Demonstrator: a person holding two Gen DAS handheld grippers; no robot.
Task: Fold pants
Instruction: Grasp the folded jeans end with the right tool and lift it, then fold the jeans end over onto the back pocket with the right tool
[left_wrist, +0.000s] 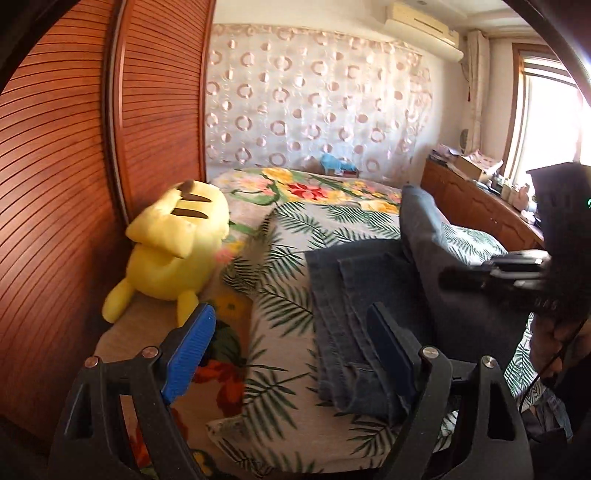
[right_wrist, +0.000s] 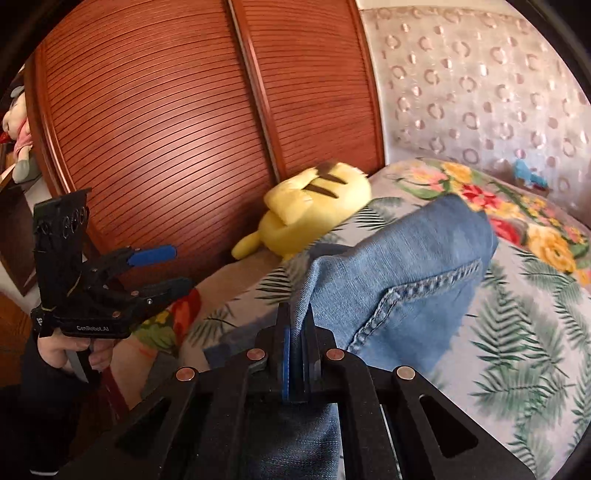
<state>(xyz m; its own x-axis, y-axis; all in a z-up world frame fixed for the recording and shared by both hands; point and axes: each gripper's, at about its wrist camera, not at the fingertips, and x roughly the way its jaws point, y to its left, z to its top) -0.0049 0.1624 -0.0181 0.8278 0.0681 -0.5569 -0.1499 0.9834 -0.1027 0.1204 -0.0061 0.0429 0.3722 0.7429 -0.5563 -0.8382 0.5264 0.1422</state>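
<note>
Far left: slatted wooden wardrobe doors (left_wrist: 74, 166), then a yellow plush toy (left_wrist: 173, 254) lying on the bed (left_wrist: 280, 369) against them.

Left gripper (left_wrist: 291, 350): jaws wide apart, nothing between the blue pads (left_wrist: 190, 350). It hangs over the near edge of the bed, the left pad above bare bedspread, the right pad above the left edge of the pants. The right wrist view confirms it: held off to the side, clear of the cloth.

Pants (left_wrist: 362, 295): blue denim, lying on the leaf-print bedspread right of centre, part flat in layers, part lifted into a raised flap on the right.

Right gripper (right_wrist: 297, 350): jaws together, clamped on an edge of the denim. The cloth rises from the pinch and drapes away over the bed, a stitched pocket seam (right_wrist: 417, 291) showing on the hanging part.

Handling, my read:
- Denim is heavyish and limp, but has enough body to hold a crease. Not slippery, not fragile.
- One-corner lift lets the far side sag and skew. It needs a second pinch on the matching edge before carrying the fold over.
- Best hold: hems, waistband, thick seams. They bunch less and give the pads something to bite.
- Left gripper looks to be free for that second pinch, and the flat stacked edge beneath it is the obvious target.
- Risk: grabbing only the top layer and peeling the stack apart.
</note>
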